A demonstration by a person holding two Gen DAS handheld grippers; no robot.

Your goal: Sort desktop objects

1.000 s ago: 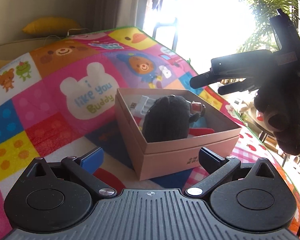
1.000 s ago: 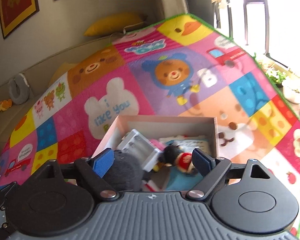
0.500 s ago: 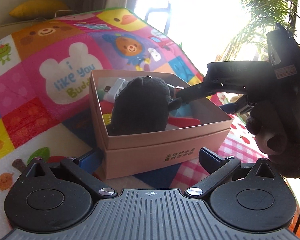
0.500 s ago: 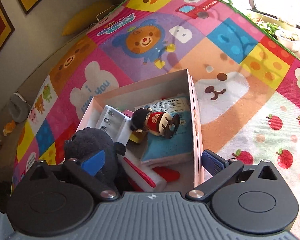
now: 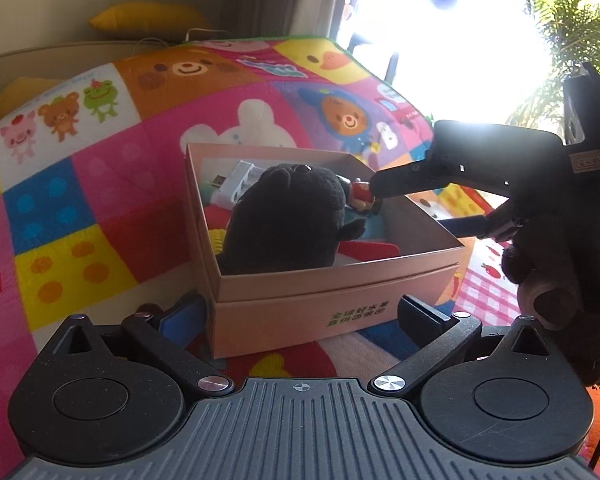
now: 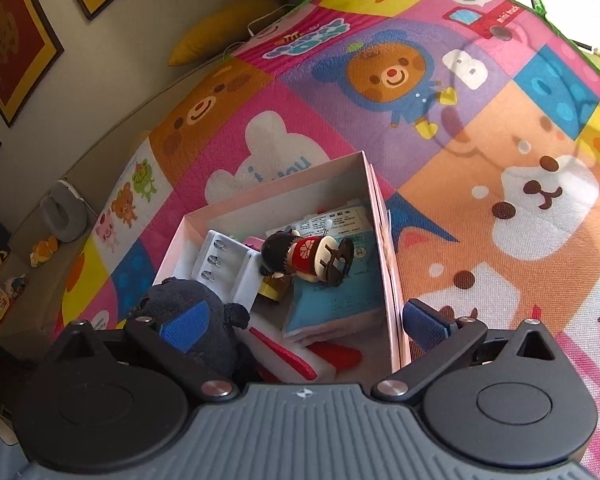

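Fuzzy black plush toy point(image 5: 284, 220) in rectangular cardboard box point(image 5: 340, 308) — glossy figurine point(image 6: 308, 254) alongside

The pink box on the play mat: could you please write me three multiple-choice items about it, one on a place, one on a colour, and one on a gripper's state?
1. Where does the black plush toy sit?
A. inside the pink box
B. on the play mat beside the box
C. on the yellow cushion

2. What colour is the little doll's body?
A. green
B. red
C. white

3. How do the right gripper's jaws stand?
A. shut on the doll
B. shut on the box wall
C. wide open, gripping nothing

Answers: 1 A, the toy rises from within the box walls; 2 B, its red middle shows beside the white charger; 3 C, the blue pads are far apart, one over the toy, one outside the box.
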